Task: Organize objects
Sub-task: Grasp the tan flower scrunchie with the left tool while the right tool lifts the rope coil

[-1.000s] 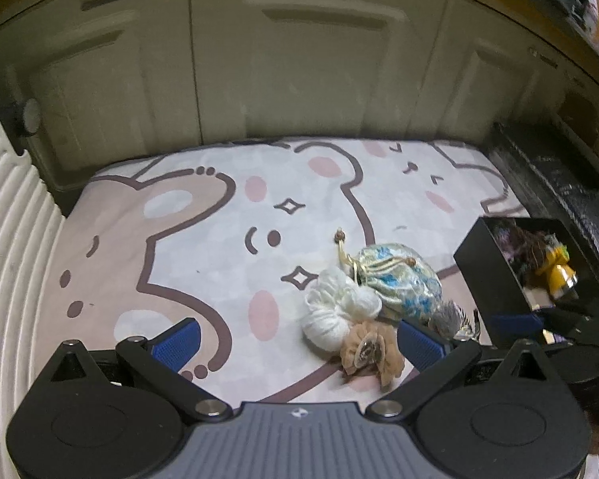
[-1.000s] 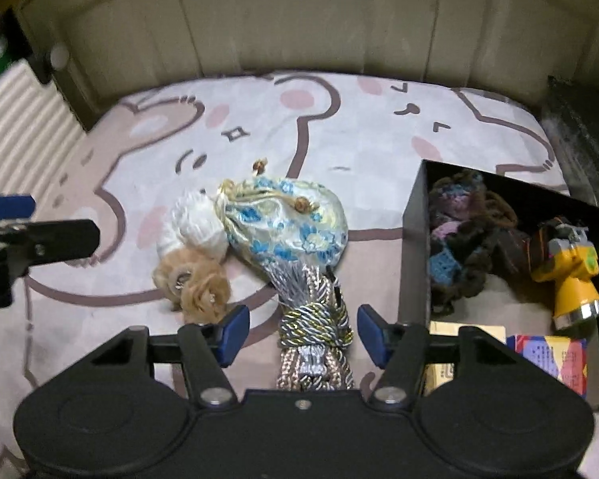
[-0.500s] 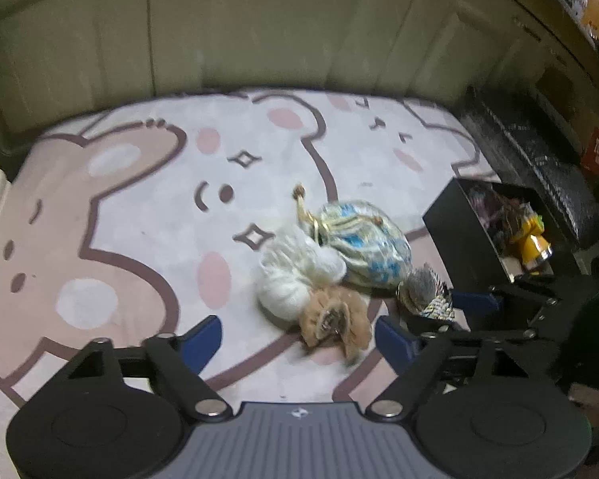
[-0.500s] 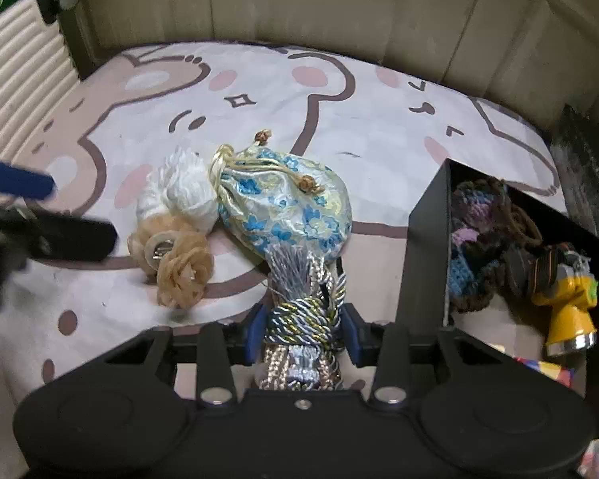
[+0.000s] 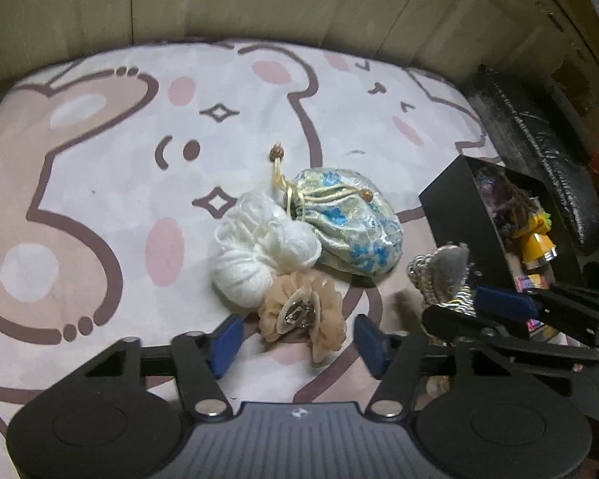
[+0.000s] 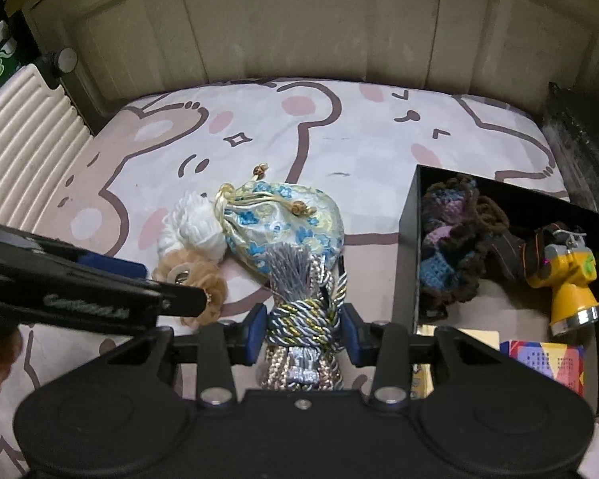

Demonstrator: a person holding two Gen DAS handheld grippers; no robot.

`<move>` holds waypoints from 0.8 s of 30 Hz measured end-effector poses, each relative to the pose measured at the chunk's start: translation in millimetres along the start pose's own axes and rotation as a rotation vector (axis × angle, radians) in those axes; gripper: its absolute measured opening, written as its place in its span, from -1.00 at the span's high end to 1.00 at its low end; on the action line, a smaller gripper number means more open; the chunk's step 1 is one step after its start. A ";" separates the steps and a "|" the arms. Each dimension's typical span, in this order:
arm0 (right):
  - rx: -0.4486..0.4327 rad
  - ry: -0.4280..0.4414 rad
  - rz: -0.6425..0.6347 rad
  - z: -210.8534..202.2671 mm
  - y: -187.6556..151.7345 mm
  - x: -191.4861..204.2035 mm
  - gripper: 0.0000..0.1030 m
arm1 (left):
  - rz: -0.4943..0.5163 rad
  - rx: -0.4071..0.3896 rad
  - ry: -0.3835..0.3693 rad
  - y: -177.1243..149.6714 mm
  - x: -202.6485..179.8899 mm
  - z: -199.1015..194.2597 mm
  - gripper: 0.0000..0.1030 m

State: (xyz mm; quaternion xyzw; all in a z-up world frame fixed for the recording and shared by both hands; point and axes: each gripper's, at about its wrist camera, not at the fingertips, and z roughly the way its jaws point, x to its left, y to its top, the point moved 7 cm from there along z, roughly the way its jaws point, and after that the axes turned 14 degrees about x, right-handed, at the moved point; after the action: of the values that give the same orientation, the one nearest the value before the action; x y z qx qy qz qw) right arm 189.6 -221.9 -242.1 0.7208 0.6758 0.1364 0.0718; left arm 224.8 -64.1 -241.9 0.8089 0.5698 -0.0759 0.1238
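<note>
The black box already holds crochet pieces and a yellow flashlight. Beside it, the right gripper clamps the braided tassel; the left gripper, jaws just closing but seemingly not pressing, straddles the tan hair flower. White yarn and the floral pouch remain outside the box.

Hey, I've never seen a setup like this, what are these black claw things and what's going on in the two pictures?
They are hand-held grippers, each with a camera looking along its fingers. One picture comes from the left gripper, whose jaws have just been closing around the tan fabric flower clip without touching it. The other comes from the right gripper, shut on the braided silver-gold tassel cord. On the bear-print mat lie a white yarn bundle and a blue floral drawstring pouch, beside a black box.
</note>
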 end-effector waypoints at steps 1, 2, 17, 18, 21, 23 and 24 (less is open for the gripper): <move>-0.002 0.005 0.005 -0.6 -0.4 -1.1 0.21 | -0.004 0.004 0.002 0.7 0.0 2.2 0.01; -0.004 0.009 0.009 -1.1 -0.4 -2.2 0.21 | -0.007 0.006 0.001 1.5 -0.2 3.6 0.06; -0.041 0.033 0.034 -17.2 -2.8 -5.2 0.21 | -0.025 -0.037 -0.015 -0.1 3.8 -18.1 0.93; -0.048 0.034 0.036 -20.2 -2.5 -5.6 0.21 | -0.030 -0.048 -0.022 -0.6 4.5 -22.4 0.93; -0.074 0.038 0.041 -31.2 -0.9 -6.8 0.21 | -0.041 -0.094 -0.037 -1.7 5.5 -39.0 0.93; -0.090 0.042 0.043 -38.7 0.1 -7.5 0.21 | -0.045 -0.122 -0.045 -2.7 4.4 -49.2 0.93; -0.098 0.042 0.042 -42.6 0.4 -7.3 0.21 | -0.048 -0.135 -0.051 -3.6 3.6 -54.2 0.93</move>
State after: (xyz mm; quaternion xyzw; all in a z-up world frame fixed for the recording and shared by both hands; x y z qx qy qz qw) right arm 177.1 -232.7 -202.1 0.7274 0.6543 0.1860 0.0901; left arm 221.7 -44.1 -191.4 0.7827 0.5893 -0.0610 0.1906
